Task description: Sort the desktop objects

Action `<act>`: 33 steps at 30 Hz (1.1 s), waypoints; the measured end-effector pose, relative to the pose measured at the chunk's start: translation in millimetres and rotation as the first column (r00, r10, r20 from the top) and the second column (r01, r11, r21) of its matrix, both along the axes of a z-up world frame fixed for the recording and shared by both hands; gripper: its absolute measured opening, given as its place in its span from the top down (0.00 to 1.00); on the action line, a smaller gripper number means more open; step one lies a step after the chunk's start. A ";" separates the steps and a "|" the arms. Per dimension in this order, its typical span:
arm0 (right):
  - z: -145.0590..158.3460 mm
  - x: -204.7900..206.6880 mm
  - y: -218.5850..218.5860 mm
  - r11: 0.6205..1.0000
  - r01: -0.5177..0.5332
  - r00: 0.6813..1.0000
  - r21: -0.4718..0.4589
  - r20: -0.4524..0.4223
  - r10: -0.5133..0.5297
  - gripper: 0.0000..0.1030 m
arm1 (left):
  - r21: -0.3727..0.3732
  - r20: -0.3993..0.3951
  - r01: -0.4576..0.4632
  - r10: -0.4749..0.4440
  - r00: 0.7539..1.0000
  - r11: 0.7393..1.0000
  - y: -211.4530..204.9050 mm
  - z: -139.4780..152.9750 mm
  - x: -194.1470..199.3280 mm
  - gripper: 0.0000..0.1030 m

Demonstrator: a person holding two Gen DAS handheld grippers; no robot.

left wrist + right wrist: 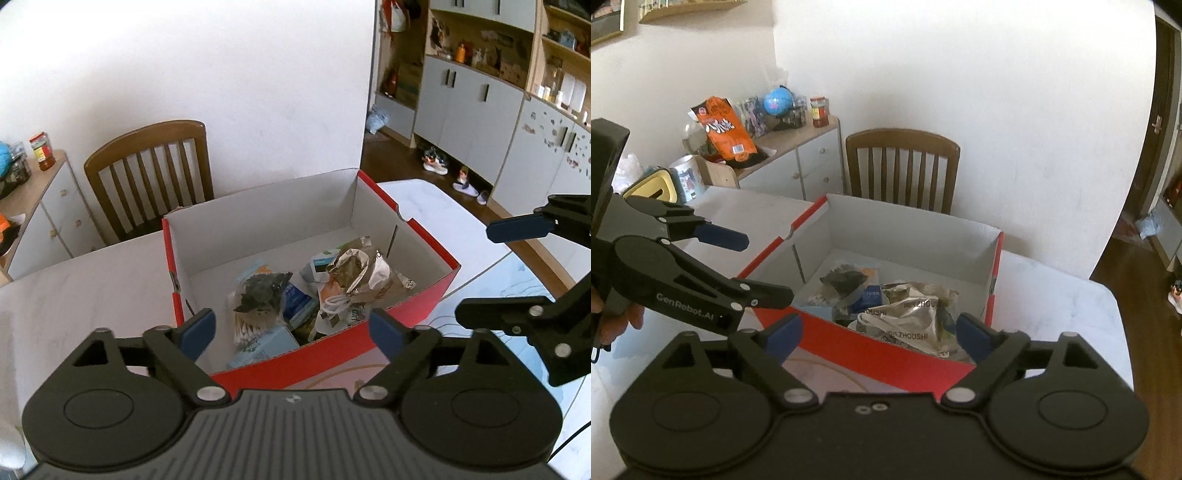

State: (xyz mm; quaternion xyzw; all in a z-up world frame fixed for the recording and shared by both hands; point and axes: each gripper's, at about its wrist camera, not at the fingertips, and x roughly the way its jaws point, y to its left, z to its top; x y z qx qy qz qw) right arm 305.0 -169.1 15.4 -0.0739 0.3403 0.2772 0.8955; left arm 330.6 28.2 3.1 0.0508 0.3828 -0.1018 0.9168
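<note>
the red box at twelve o'clock already holds a silver packet, cotton swabs and cartons. left gripper and right gripper hang released, empty. the sorting looks nearly done, though the table's near part is hidden.

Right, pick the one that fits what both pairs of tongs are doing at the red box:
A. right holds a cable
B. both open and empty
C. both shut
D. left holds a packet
B: the left tongs and right tongs are spread wide above the red box with nothing between them.
</note>
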 end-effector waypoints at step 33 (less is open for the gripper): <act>-5.3 -48.4 -17.3 0.999 -0.027 1.000 0.038 0.010 0.027 0.05 | -0.044 0.079 -0.059 0.063 0.995 0.997 -10.0 5.2 -66.5 0.01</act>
